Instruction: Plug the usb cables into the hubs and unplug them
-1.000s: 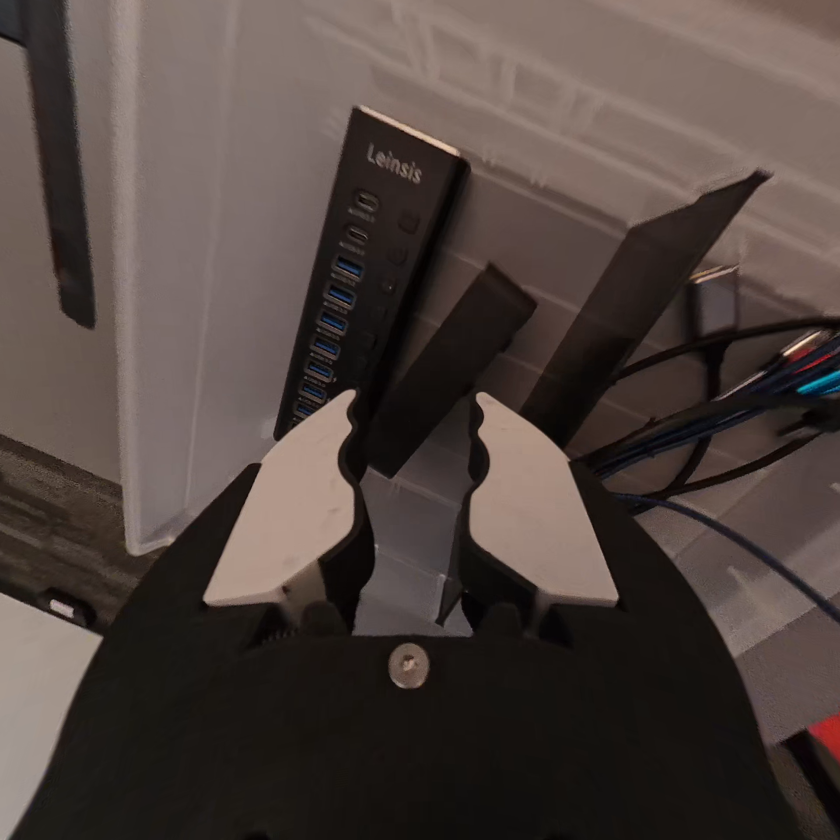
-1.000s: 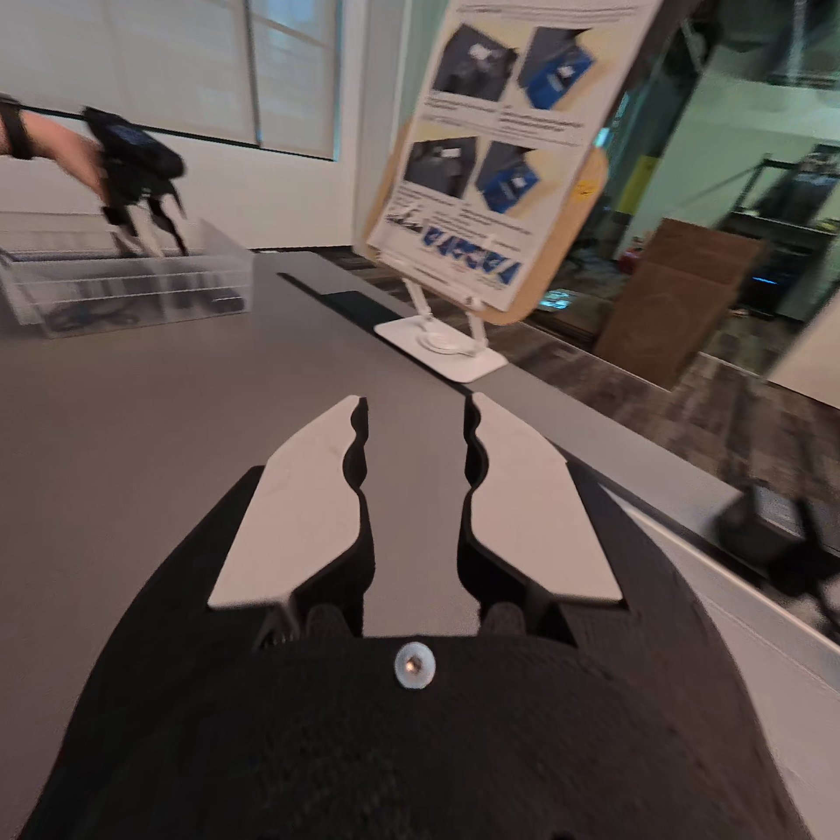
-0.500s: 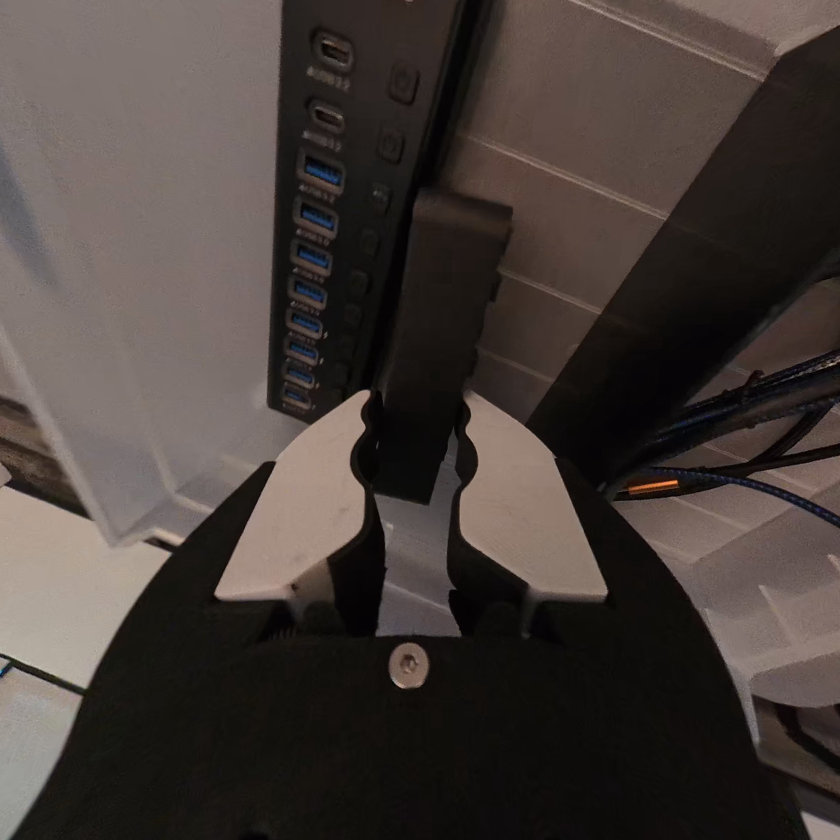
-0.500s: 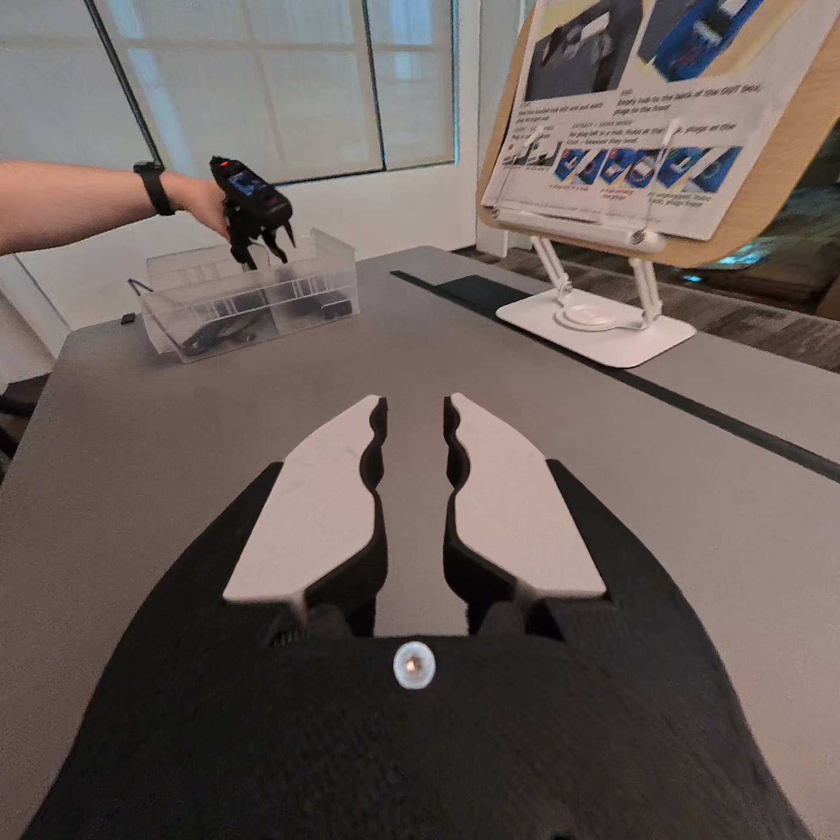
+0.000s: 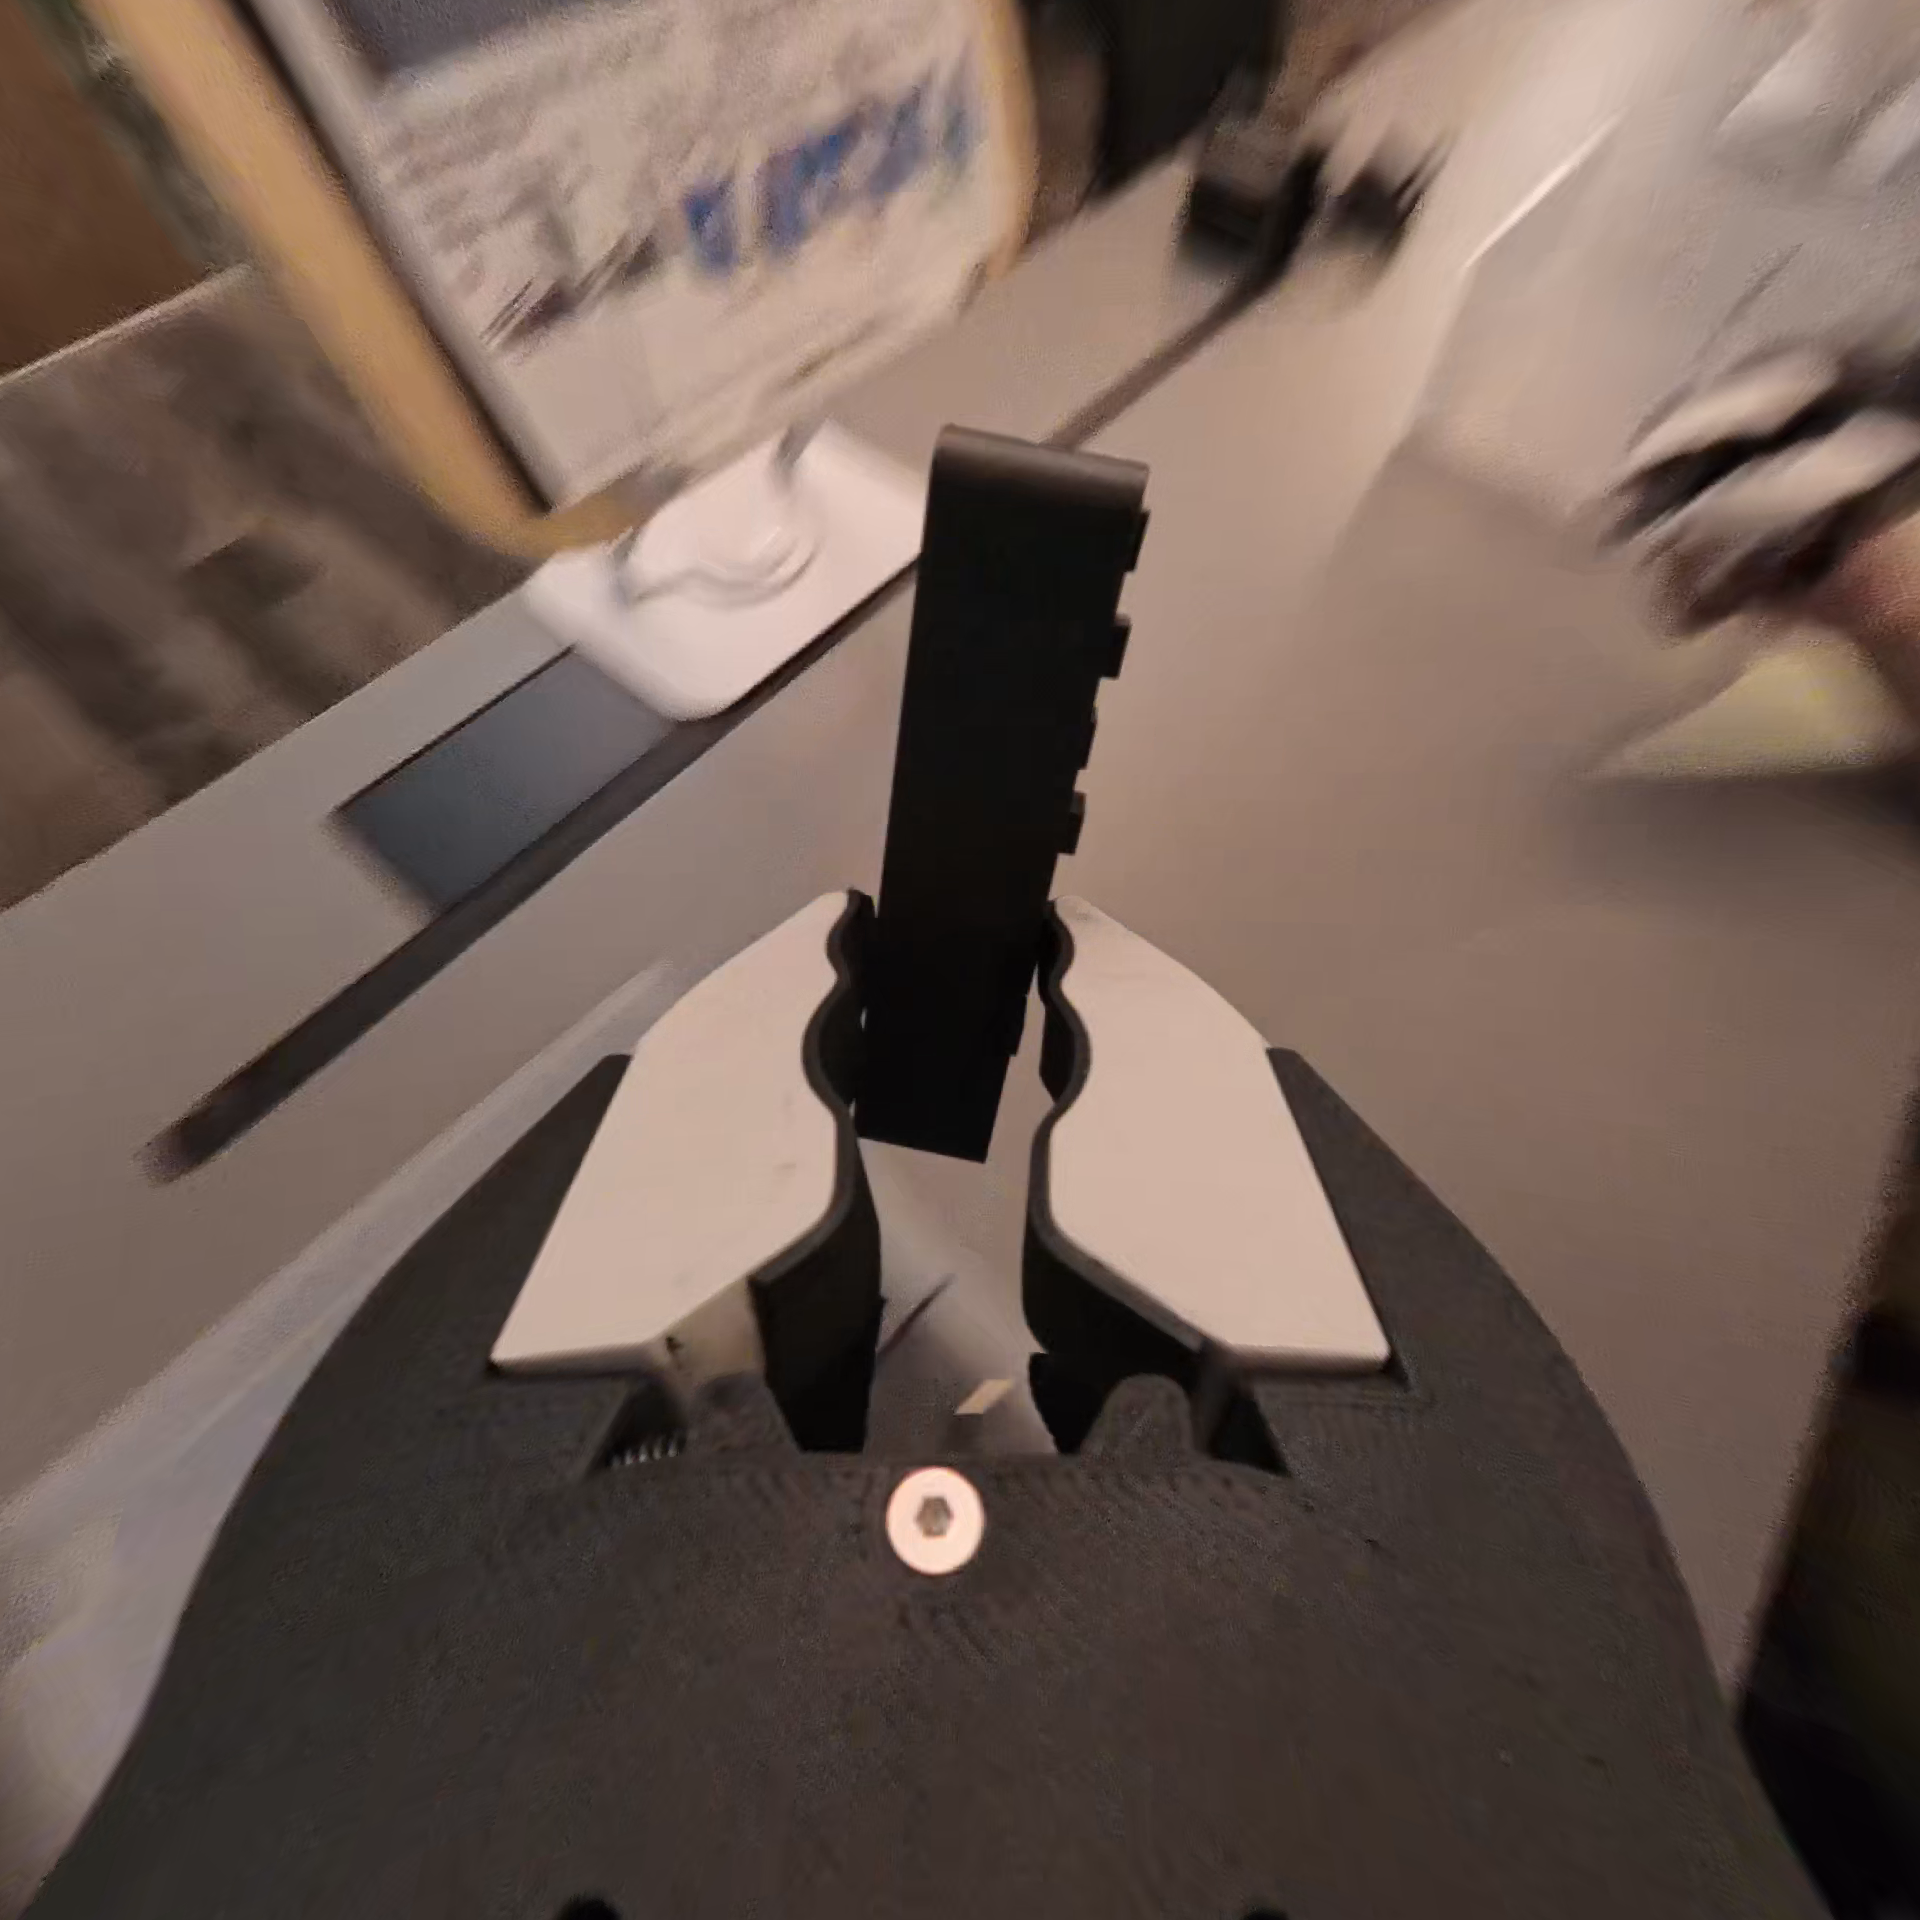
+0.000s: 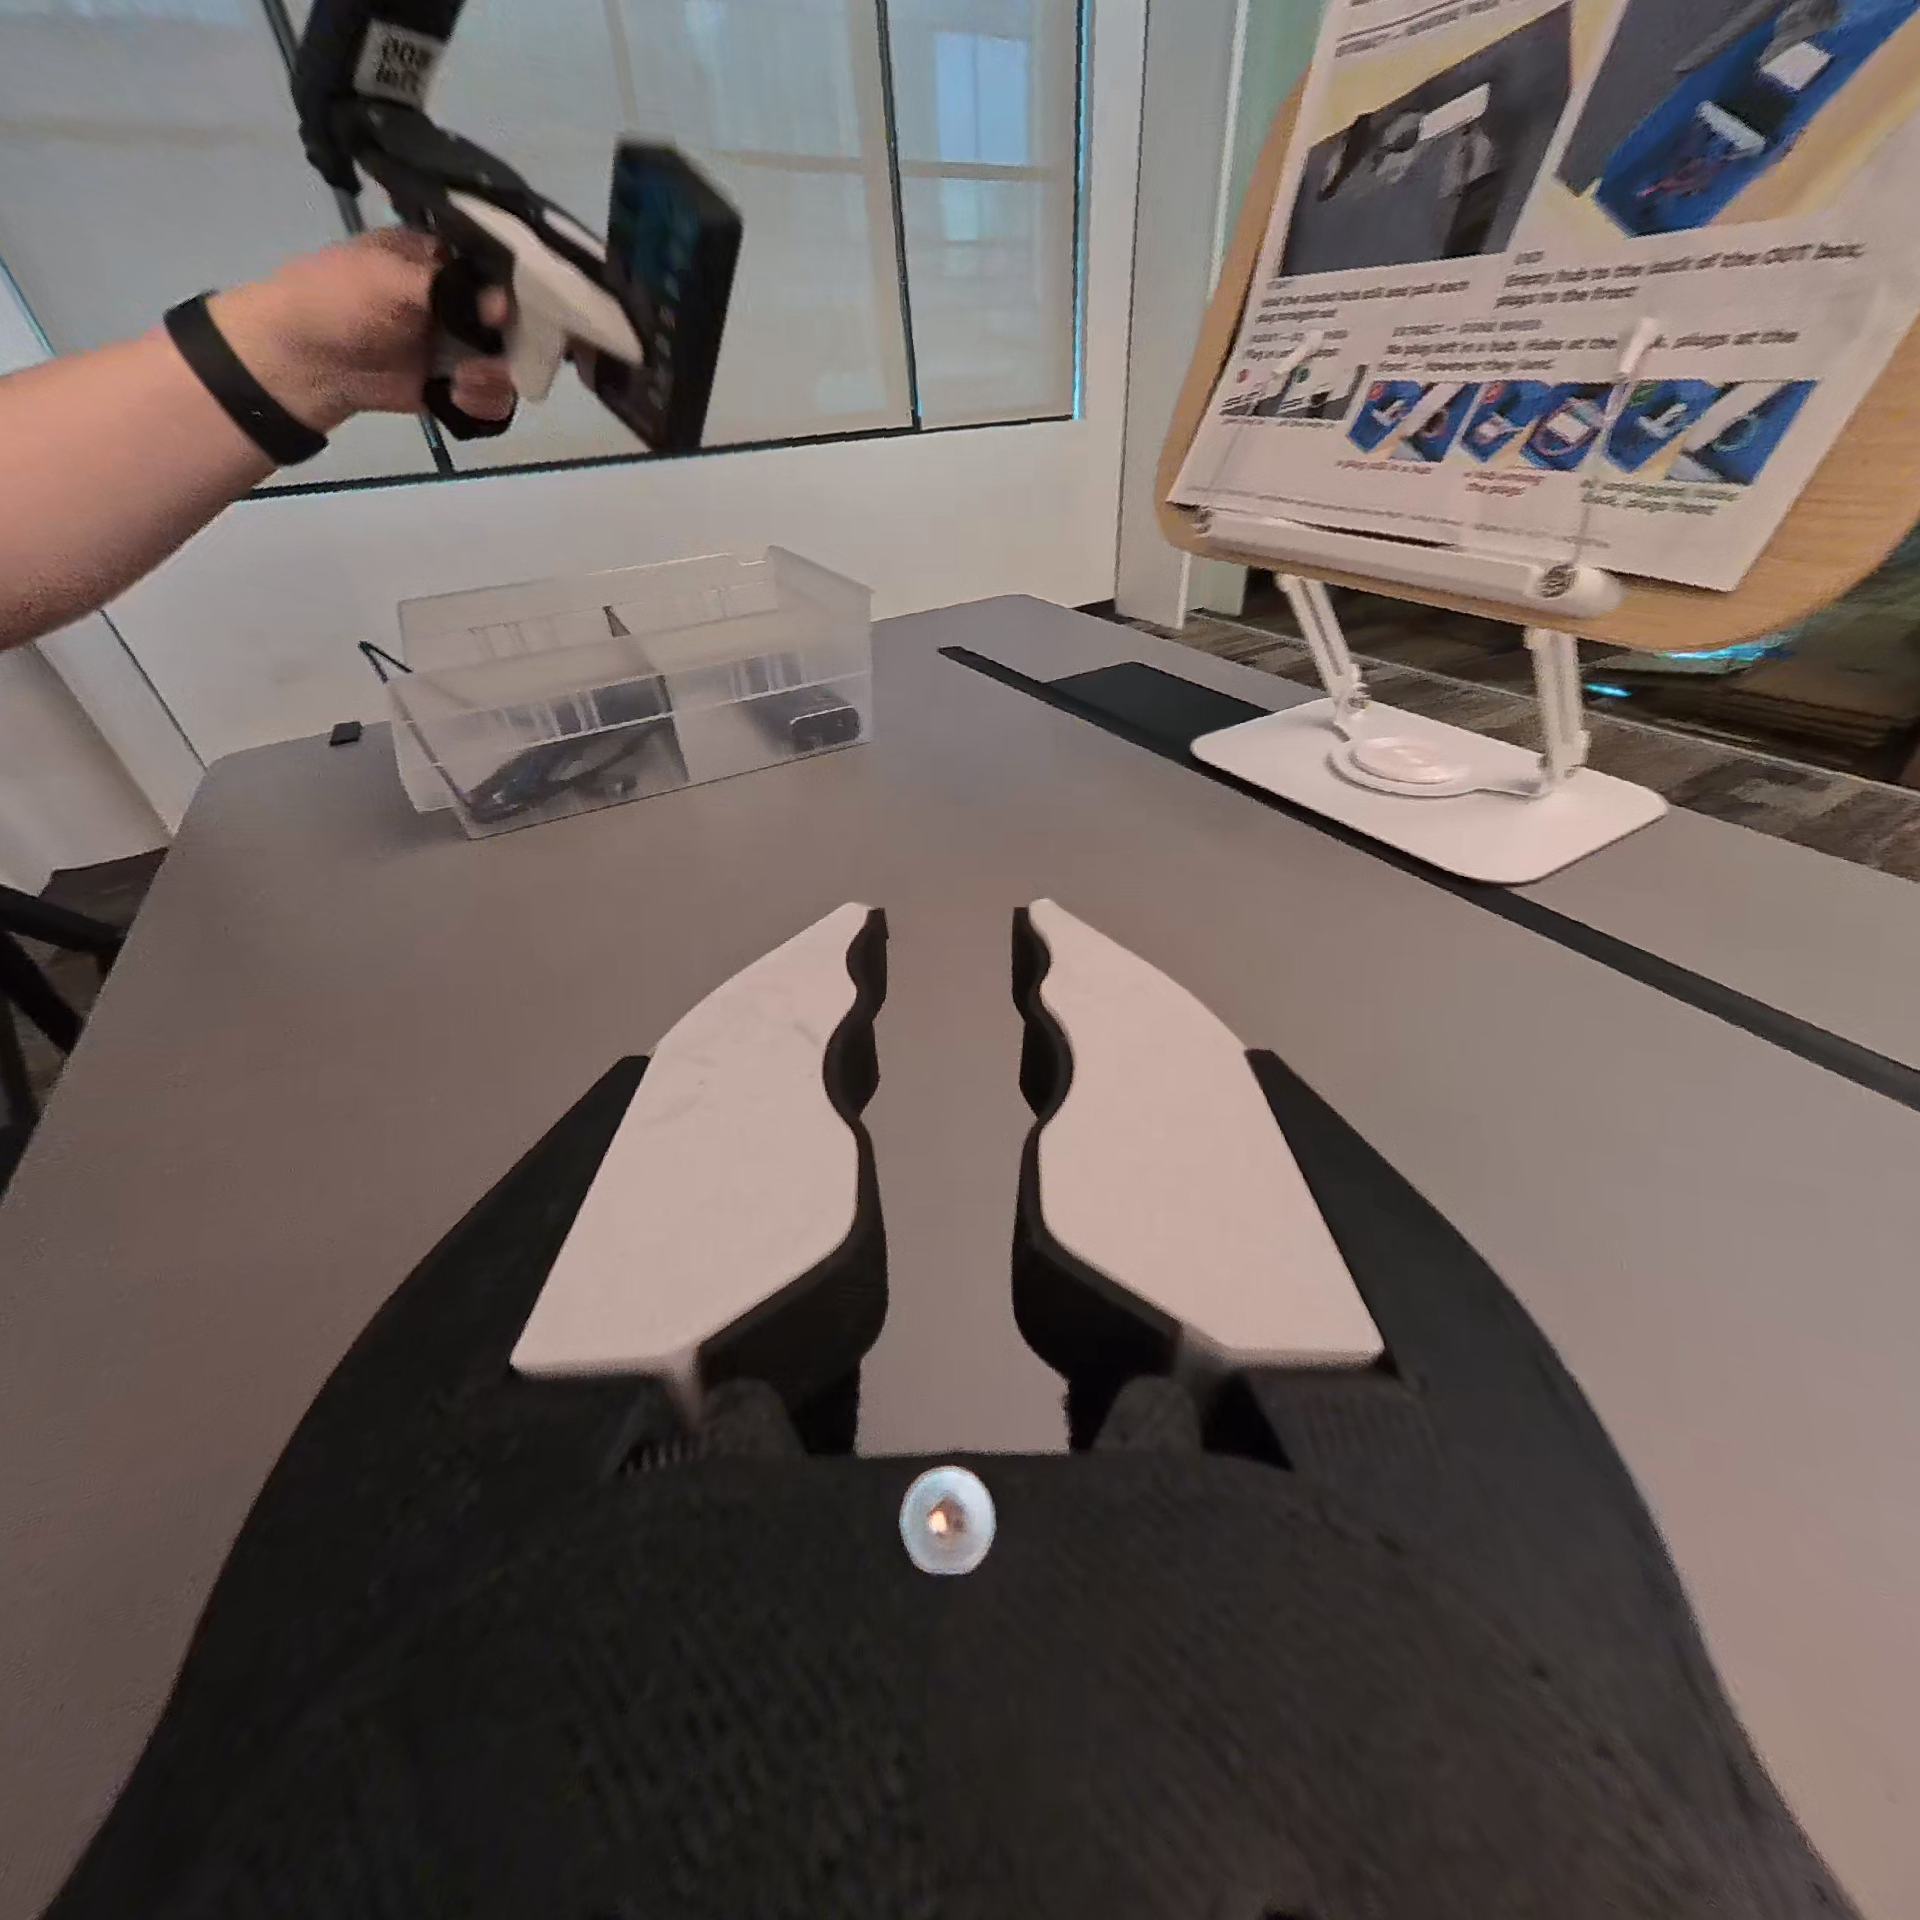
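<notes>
Left gripper (image 5: 951, 987) — jaws clamped on the lower end of a black USB hub (image 5: 1013, 727), a slim matt plastic bar with small stepped nubs along one edge; it stands out ahead of the jaws, held in the air above the grey bench (image 6: 520, 987), probably being carried to a working spot. Right gripper (image 6: 948, 940) — jaws slightly apart, holding nothing, low over the bench. Clear plastic bin (image 6: 634, 686), far ahead and left of the right jaws, holds dark cables and another hub.
</notes>
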### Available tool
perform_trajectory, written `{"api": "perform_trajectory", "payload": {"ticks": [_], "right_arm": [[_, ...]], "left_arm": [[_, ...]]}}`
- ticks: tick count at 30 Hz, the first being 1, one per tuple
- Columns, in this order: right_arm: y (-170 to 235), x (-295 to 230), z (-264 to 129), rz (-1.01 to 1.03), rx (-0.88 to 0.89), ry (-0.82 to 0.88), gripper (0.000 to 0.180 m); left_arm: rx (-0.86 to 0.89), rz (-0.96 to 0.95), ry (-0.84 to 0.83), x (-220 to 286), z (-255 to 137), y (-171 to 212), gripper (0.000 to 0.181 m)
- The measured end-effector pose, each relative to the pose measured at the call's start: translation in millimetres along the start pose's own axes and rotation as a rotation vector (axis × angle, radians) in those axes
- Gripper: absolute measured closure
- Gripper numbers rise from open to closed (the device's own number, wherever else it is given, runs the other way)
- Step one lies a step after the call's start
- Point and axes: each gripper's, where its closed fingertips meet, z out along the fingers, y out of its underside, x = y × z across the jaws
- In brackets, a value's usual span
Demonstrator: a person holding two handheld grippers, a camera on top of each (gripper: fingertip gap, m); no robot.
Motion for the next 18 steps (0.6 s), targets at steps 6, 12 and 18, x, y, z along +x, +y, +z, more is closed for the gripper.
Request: {"api": "perform_trajectory", "payload": {"ticks": [6,12,18], "right_arm": [[1,-26,21,-0.036,-0.018,-0.066,0.147],[-48,-22,40,-0.073,-0.077,-0.018,0.113],[-44,6,110,0.19,-0.218,0.045,0.103]], "left_arm": [[0.195,-0.164,0.29,134,95,-24,0.152],[0.302,-0.095,0.172,161,194,-10,0.153],[0.365,0.026,-0.053,129,235,5,0.153]]}}
